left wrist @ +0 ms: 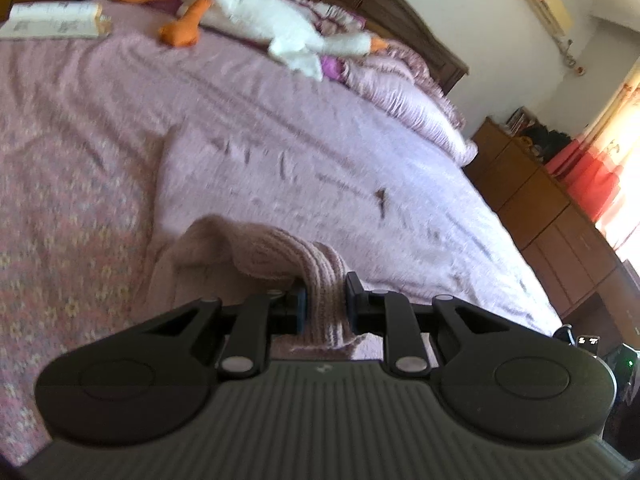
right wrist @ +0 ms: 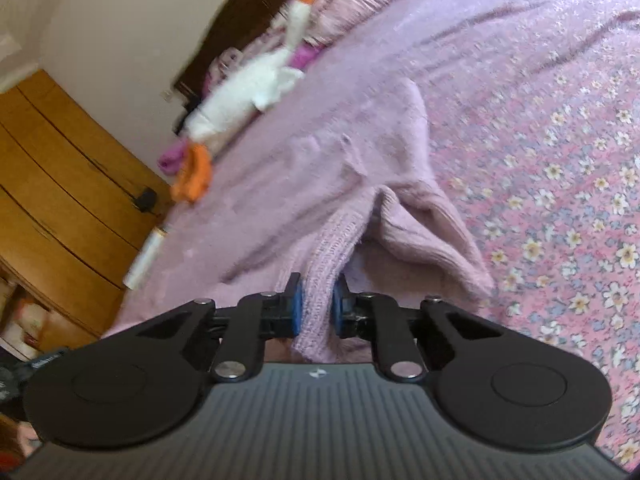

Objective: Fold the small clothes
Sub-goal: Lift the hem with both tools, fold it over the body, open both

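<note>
Both tools narrow, pinching ribbed knit. Left gripper (left wrist: 325, 300) clamps a bunched ribbed edge of the pale pink knitted sweater (left wrist: 256, 248); right gripper (right wrist: 317, 304) clamps another ribbed edge of it (right wrist: 332, 240). Sweater lies spread on the pink floral bedspread (right wrist: 560, 160), near edge raised.

sweater (left wrist: 256, 248) | pale pink knit, ribbed edge | lying spread and rumpled on bed (left wrist: 100, 128) | ribbed edge bunching upward at near end, two spots lifting | body resting flat on cover
</note>
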